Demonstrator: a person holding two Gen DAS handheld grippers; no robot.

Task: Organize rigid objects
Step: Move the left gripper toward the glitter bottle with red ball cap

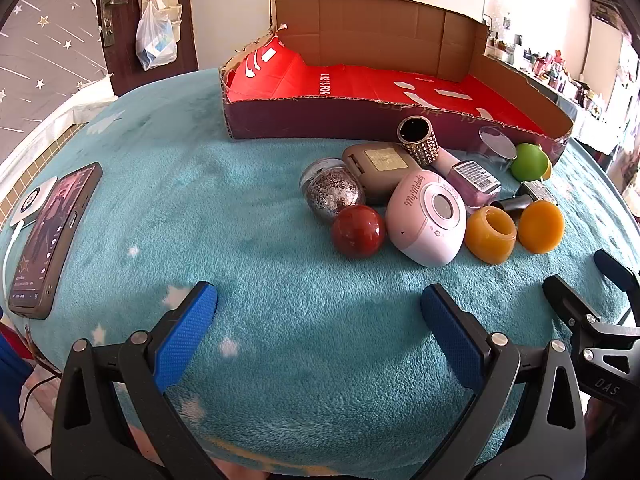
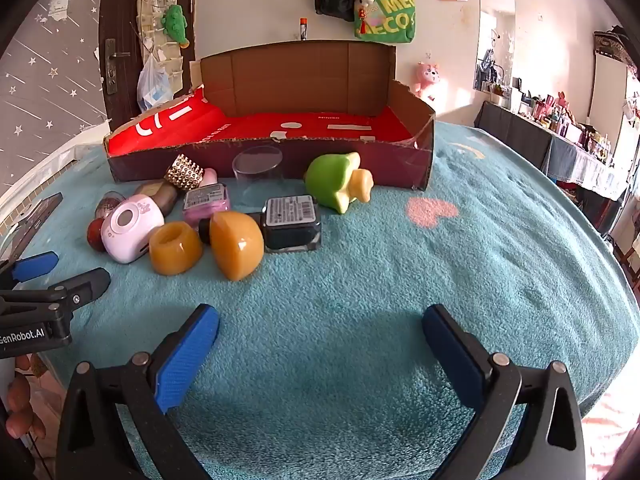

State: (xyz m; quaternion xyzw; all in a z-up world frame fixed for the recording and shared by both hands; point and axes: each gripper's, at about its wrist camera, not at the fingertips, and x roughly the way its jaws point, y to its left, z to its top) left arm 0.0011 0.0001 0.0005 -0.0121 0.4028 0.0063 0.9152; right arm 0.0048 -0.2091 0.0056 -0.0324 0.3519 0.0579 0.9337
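Going left to right, a phone [image 1: 54,240] lies at the far left edge of the blanket-covered tabletop [image 1: 200,184], well apart from the clutter, and looks safe unless an elbow sweeps it off. The left hand-held gripper [image 1: 319,312] hangs over bare blanket with its blue pads spread wide and nothing between them. Ahead of it the pile begins: a glitter-filled jar [image 1: 334,192] and a red ball [image 1: 357,231] touching each other, then a pink egg-shaped gadget [image 1: 426,220] leaning against a taupe case [image 1: 380,168]. The ball is the likeliest trouble: round and glossy, it could squirt out of the pads or roll away across the soft nap if nudged. Further right sit a studded cuff [image 2: 185,171], a pink polish bottle [image 2: 206,200], an amber ring [image 2: 175,248] and an amber dome [image 2: 236,245] pressed against a dark polish bottle [image 2: 292,222]. These are packed so tightly that a wide jaw reaching for one would probably shove its neighbours. The clear cup [image 2: 257,168] stands just beside the front wall of the cardboard box [image 2: 276,156] and is hard to see, so it could be knocked over. The green frog figure [image 2: 338,182] lies tipped on its side near that wall. The box is empty inside, and its torn front wall could snag anything carried low. The right hand-held gripper [image 2: 320,330] is also spread and empty, over open blanket at the right.
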